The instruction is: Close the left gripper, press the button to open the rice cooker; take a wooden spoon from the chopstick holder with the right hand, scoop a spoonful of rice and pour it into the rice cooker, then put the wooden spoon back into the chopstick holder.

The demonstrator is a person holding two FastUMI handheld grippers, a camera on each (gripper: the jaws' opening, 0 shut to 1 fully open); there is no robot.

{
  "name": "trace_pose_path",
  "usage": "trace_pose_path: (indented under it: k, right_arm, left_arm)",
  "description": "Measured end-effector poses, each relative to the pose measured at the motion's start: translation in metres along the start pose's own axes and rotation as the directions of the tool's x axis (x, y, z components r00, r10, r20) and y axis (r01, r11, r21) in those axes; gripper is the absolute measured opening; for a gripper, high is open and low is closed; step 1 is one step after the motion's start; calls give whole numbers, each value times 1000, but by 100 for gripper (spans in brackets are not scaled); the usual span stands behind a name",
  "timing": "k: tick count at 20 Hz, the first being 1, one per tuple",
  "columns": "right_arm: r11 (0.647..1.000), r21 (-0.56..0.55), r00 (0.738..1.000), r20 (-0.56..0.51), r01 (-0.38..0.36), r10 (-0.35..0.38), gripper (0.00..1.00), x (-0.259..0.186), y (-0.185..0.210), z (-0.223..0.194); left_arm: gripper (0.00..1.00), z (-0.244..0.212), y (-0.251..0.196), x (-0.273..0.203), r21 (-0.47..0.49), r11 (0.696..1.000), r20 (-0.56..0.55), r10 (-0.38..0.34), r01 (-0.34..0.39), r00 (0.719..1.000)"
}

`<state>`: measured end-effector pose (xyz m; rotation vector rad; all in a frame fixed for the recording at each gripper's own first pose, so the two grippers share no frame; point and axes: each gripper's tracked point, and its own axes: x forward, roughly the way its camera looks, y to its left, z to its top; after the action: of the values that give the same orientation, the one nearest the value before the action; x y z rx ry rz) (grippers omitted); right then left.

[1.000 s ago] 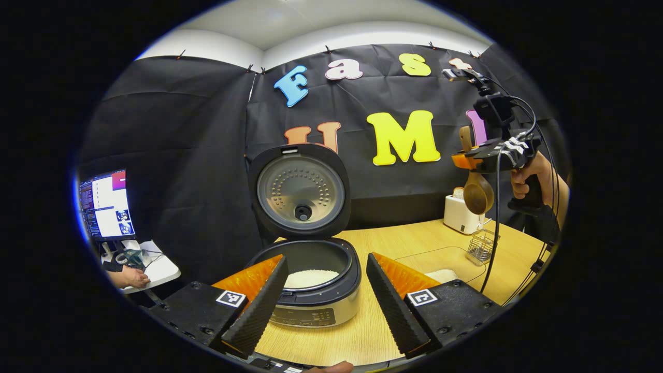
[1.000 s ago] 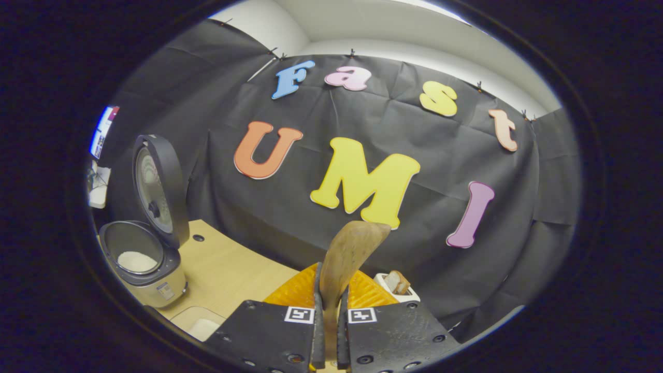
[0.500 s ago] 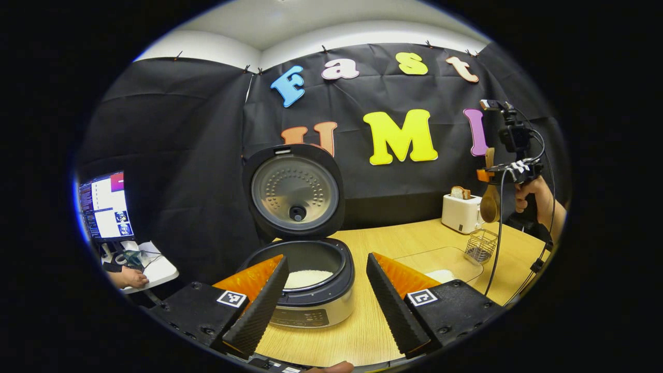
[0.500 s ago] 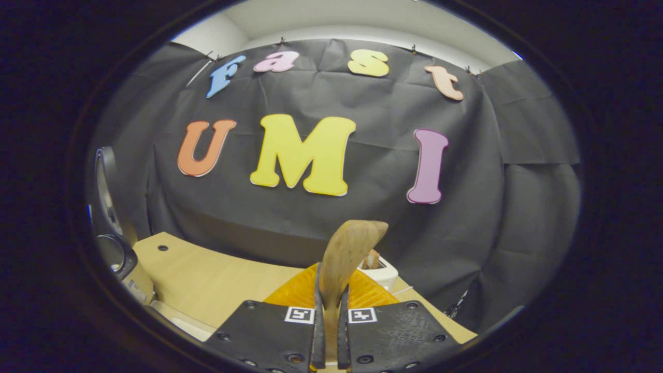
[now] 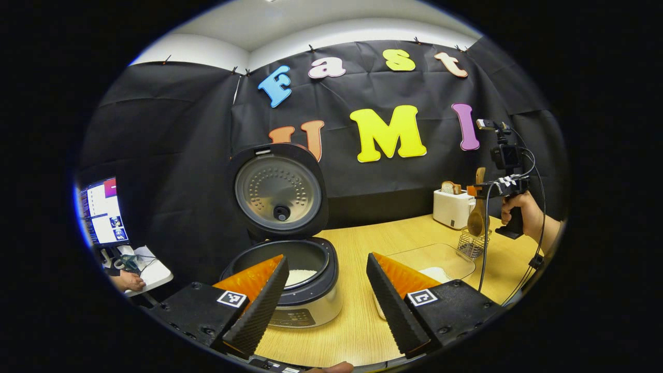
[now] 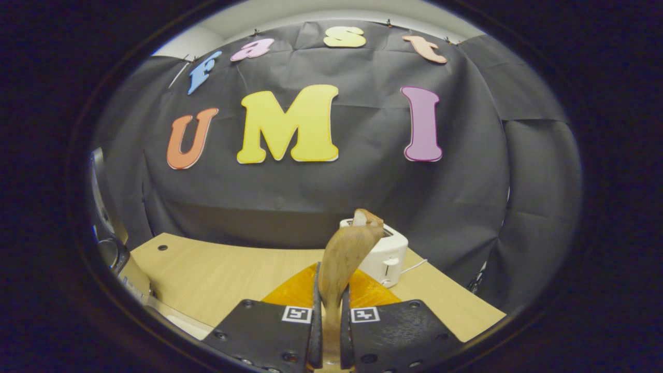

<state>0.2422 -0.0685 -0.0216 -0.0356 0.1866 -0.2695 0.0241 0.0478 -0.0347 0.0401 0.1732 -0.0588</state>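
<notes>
No readable brand shows on the rice cooker (image 5: pixel 290 280), standing lid-up with rice inside on the bench (image 5: pixel 362 321). The left gripper (image 5: pixel 326 300) hangs before it, jaws wide apart and empty. The right gripper (image 6: pixel 328 331) pinches the wooden spoon (image 6: pixel 343 259), bowl downward just above the chopstick holder (image 5: pixel 470 244).

Booth interior: black cloth wall (image 5: pixel 171 155) clipped below a white ceiling (image 5: pixel 311 20); light wooden table (image 5: pixel 393 233); white toaster (image 6: pixel 386 254) at its far edge; monitor (image 5: pixel 101 212) at left.
</notes>
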Motion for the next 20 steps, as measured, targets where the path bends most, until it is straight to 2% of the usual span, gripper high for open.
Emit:
trace_pose_path:
  k: [4, 7, 9, 10, 11, 12, 13, 14, 15, 16, 17, 18, 19, 20]
  right_arm:
    - [999, 35, 999, -41, -3, 4, 16, 5, -9, -12]
    - [998, 57, 999, -44, -3, 6, 35, 7, -17, -13]
    - [998, 55, 1000, -13, 15, -14, 34, 5, -27, -5]
    - [998, 55, 1000, -7, 18, -17, 37, 2, -29, -2]
    - [998, 59, 1000, -3, 17, -16, 34, -1, -32, 0]
    - [998, 62, 1000, 2, 5, -5, 36, -3, -31, 2]
    - [998, 69, 1000, 1, -4, 4, 45, -6, -31, 5]
    - [996, 84, 1000, -7, -12, 12, 48, -10, -32, 9]
    - [995, 96, 999, -12, -34, 36, 58, -16, -32, 16]
    - [995, 95, 999, -12, -34, 35, 63, -21, -35, 23]
    - [995, 90, 999, -1, -36, 37, 77, -25, -40, 29]
    - [996, 83, 999, 12, -37, 36, 81, -31, -43, 37]
    - [997, 72, 999, 21, -42, 41, 75, -36, -44, 43]
    - [997, 62, 998, 22, -56, 55, 83, -43, -44, 46]
  left_arm:
    - [97, 0, 1, -2, -4, 1000, 2, 6, -6, 1000]
    - [96, 1, 4, -1, -23, 1000, 3, 20, -20, 1000]
    - [97, 3, 2, -1, -36, 999, 9, 25, -25, 1000]
    - [96, 5, 2, -3, -39, 999, 13, 33, -32, 999]
    - [96, 7, 2, -3, -40, 999, 19, 37, -36, 999]
    - [96, 10, 0, -4, -42, 999, 26, 34, -33, 999]
    - [96, 12, -4, -5, -42, 999, 32, 25, -24, 999]
    - [96, 16, -6, -6, -36, 999, 41, 19, -18, 999]
    - [97, 20, -5, -9, -35, 999, 55, 25, -24, 998]
    - [96, 21, -2, -12, -39, 998, 58, 46, -44, 997]
    - [96, 22, 1, -15, -42, 997, 60, 63, -60, 996]
    - [96, 24, 2, -17, -44, 997, 64, 67, -64, 996]
    - [96, 26, 2, -19, -45, 997, 64, 69, -66, 996]
    - [96, 30, 4, -21, -47, 996, 69, 74, -71, 995]
